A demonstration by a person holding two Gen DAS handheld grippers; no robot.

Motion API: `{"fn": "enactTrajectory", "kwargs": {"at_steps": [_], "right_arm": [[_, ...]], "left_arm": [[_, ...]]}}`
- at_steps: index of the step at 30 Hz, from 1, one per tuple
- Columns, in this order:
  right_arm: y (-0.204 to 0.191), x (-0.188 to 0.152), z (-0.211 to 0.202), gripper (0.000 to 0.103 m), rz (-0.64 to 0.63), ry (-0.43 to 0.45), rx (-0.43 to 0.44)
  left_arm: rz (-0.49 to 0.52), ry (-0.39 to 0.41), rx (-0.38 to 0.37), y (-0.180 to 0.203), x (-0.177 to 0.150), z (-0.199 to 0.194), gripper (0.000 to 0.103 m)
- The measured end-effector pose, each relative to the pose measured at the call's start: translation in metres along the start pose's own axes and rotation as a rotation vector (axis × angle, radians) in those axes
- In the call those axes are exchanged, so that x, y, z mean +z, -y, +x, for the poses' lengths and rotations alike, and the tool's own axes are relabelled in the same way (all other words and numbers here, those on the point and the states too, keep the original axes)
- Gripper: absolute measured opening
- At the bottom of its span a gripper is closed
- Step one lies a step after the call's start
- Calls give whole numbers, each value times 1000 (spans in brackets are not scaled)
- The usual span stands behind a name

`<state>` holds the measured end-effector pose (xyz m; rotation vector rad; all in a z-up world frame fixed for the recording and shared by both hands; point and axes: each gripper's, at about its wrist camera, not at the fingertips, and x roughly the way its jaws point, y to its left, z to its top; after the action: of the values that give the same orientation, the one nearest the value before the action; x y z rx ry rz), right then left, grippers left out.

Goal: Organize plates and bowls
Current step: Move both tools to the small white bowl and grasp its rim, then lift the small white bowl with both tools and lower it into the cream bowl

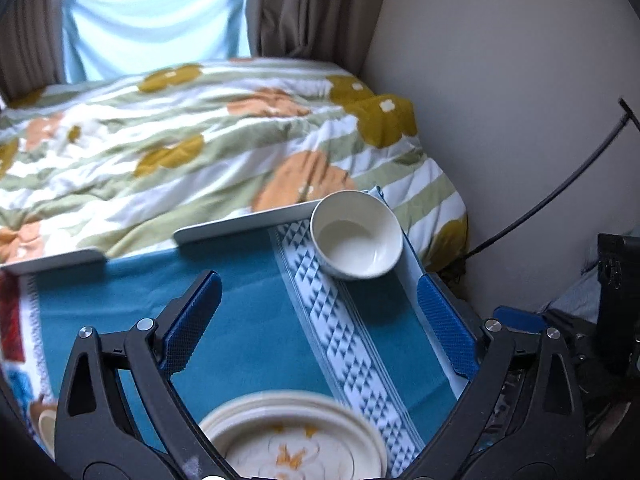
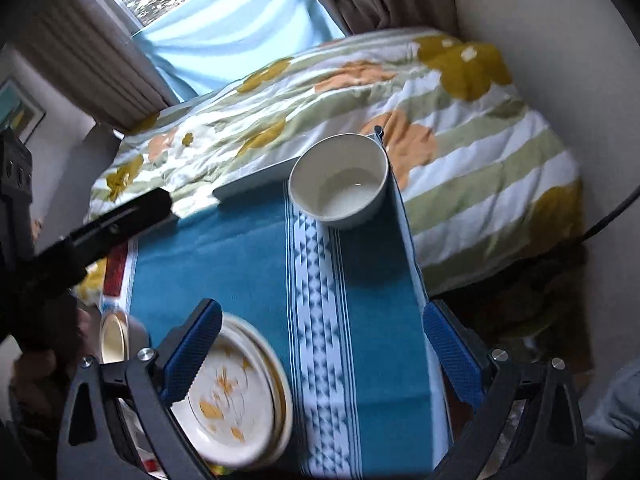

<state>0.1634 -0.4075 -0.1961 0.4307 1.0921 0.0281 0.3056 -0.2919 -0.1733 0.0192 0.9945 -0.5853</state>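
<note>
A plain white bowl (image 1: 356,236) stands upright at the far right corner of the teal-clothed table (image 1: 248,300). My left gripper (image 1: 320,316) is open and empty, with the bowl ahead of its fingertips. A stack of cream plates with orange flowers (image 1: 296,440) lies under it at the near edge. In the right wrist view the bowl (image 2: 340,180) is far ahead. My right gripper (image 2: 324,344) is open and empty, its left finger over the plate stack (image 2: 236,392).
A bed with a flowered quilt (image 1: 200,132) lies just beyond the table's far edge, and a wall stands at the right. A small cream cup (image 2: 116,336) sits left of the plates. The other gripper's black finger (image 2: 120,216) crosses the left side. A black cable (image 1: 560,192) hangs at the right.
</note>
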Motion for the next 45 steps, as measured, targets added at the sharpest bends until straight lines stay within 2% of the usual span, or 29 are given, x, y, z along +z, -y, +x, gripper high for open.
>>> {"fn": "enactTrajectory", "kwargs": {"at_steps": [2,5,6,9,14,15,17,19,23,24,25,30,37,45], "right_arm": [[9,15,22,98,59,-30,-2],[27,33,55,78,185,-80,54],[31,38,67,69,214,-99,66],[33,51,90,57,232,-121,45],[45,60,113,45,296,-125,24],[47,60,116,40,302,-125,19],[51,62,120,35,312,-122,8],[55,61,120,35,330,-105,2],[58,65,123,24,348,-77,-6],[59,65,124,23,350,-72,-13],[60,64,124,23,356,-68,-13],[59,67,125,23,336,-58,-18],[50,68,125,22,264,-57,-36],[30,67,105,20,199,-31,-18]], "left_arm": [[-16,-40,-22,-6,10,26,98],[-25,-104,-36,-15,26,72,96],[-23,-119,-37,-16,28,81,90],[-9,-193,-47,-21,35,123,73],[-13,-288,-73,-31,30,169,60],[-16,-299,-79,-32,29,176,53],[-25,-315,-93,-35,27,185,44],[-37,-324,-119,-35,26,191,42],[-43,-325,-169,-33,26,198,25],[-44,-324,-179,-32,26,197,19],[-42,-323,-190,-30,26,197,17],[-6,-316,-157,-24,26,195,17],[63,-296,-75,-14,25,185,14],[96,-230,-16,-10,28,145,14]]}}
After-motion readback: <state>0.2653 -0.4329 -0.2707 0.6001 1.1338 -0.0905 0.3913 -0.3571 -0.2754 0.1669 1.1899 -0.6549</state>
